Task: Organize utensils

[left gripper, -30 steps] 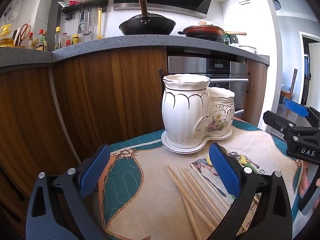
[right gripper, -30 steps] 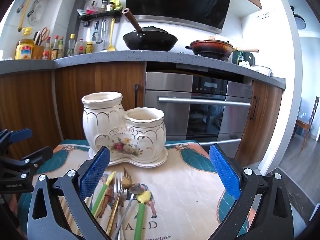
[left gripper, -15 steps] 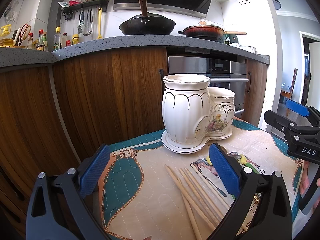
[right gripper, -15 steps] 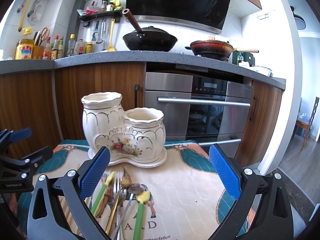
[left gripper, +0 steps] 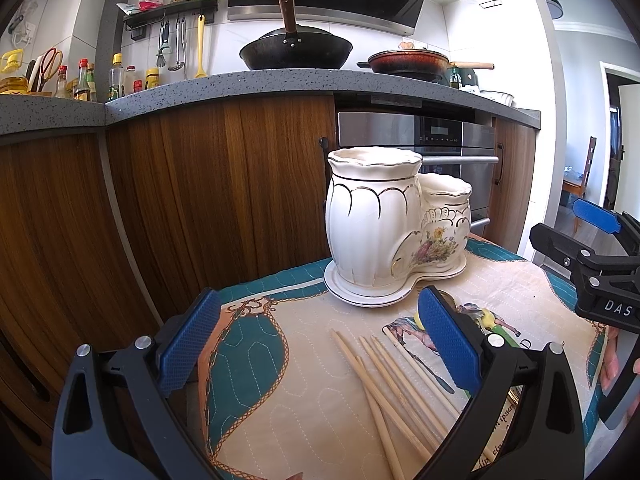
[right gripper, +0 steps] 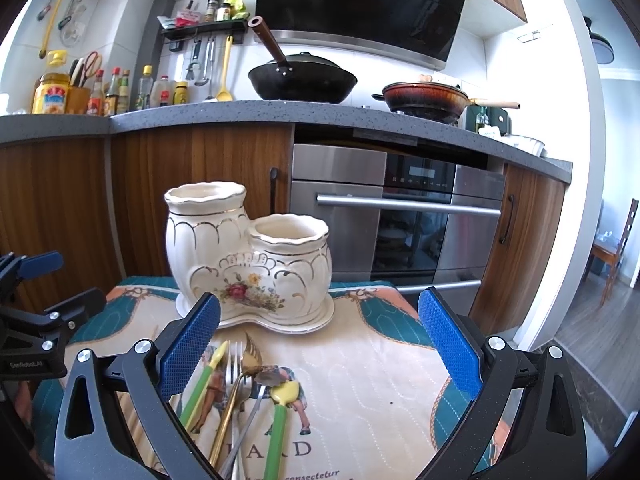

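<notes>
A cream ceramic holder (left gripper: 384, 224) (right gripper: 248, 264) with a tall and a short cup stands on the quilted mat (left gripper: 288, 380) (right gripper: 376, 376). Both cups look empty in the right wrist view. Several wooden chopsticks (left gripper: 384, 380) lie on the mat between the left gripper's fingers. A green-handled spoon (right gripper: 280, 412), a fork (right gripper: 234, 364), a gold utensil (right gripper: 228, 416) and a green-handled knife (right gripper: 202, 384) lie near the right gripper's left finger. My left gripper (left gripper: 316, 340) is open above the chopsticks. Over the mat my right gripper (right gripper: 318, 344) also stands open, holding nothing.
Wooden cabinets (left gripper: 160, 200) and a steel oven (right gripper: 400, 216) rise just behind the mat. The counter (right gripper: 280, 114) above carries a wok (right gripper: 302, 78), a pan and bottles. The right gripper's body (left gripper: 592, 268) shows at the right edge of the left wrist view.
</notes>
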{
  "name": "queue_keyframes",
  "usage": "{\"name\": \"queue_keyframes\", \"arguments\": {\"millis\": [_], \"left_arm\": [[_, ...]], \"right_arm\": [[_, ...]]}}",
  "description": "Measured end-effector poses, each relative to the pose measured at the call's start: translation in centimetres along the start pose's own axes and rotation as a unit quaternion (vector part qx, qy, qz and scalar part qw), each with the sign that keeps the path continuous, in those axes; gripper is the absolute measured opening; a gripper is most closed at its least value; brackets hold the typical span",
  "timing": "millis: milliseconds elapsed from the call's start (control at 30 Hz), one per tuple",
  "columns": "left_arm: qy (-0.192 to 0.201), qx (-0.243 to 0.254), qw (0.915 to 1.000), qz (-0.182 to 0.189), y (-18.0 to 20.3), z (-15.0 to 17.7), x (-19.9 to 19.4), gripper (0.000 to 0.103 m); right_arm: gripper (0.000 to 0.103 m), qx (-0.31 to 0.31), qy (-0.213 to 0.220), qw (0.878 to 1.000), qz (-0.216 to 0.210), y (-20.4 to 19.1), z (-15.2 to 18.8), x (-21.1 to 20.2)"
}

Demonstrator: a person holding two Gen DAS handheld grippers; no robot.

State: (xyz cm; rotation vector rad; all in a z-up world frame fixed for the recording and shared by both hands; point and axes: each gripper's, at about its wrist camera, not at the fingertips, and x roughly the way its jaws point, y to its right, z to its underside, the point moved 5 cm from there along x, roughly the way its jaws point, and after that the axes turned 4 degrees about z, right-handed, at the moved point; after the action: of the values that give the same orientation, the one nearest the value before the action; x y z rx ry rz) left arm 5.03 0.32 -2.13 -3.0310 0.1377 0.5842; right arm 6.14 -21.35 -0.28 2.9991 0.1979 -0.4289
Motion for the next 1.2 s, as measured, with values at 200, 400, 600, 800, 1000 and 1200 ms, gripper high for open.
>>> {"name": "queue_keyframes", "arguments": {"millis": [200,400,600,800,1000,1200], "left_arm": [[0.0,0.001,1.0,0.001,-0.13,0.11,-0.13,0.098],[0.001,0.0,1.0,0.0,0.0,0.04,-0.06,0.098],[-0.001,0.0,1.0,0.0,0.06,-0.08,0.0,0.098],[0.0,0.0,1.0,0.0,0.06,-0.09,0.0,0.098],[-0.001,0.0,1.0,0.0,0.06,-0.1,0.01,0.098],[-0.002,-0.001,1.0,-0.002,0.0,-0.03,0.09,0.098]], "right_arm": [[0.098,0.002,-0.001,1.0,0.0,0.01,0.06,-0.02],[0.098,-0.001,-0.002,1.0,0.001,0.04,0.08,0.02],[0.098,0.0,-0.002,1.0,0.0,0.06,0.12,0.03],[0.098,-0.002,-0.004,1.0,0.002,-0.03,0.19,0.17],[0.098,-0.001,-0.005,1.0,0.001,0.0,0.24,0.19],[0.098,0.012,-0.006,1.0,0.003,0.45,0.38,0.2]]}}
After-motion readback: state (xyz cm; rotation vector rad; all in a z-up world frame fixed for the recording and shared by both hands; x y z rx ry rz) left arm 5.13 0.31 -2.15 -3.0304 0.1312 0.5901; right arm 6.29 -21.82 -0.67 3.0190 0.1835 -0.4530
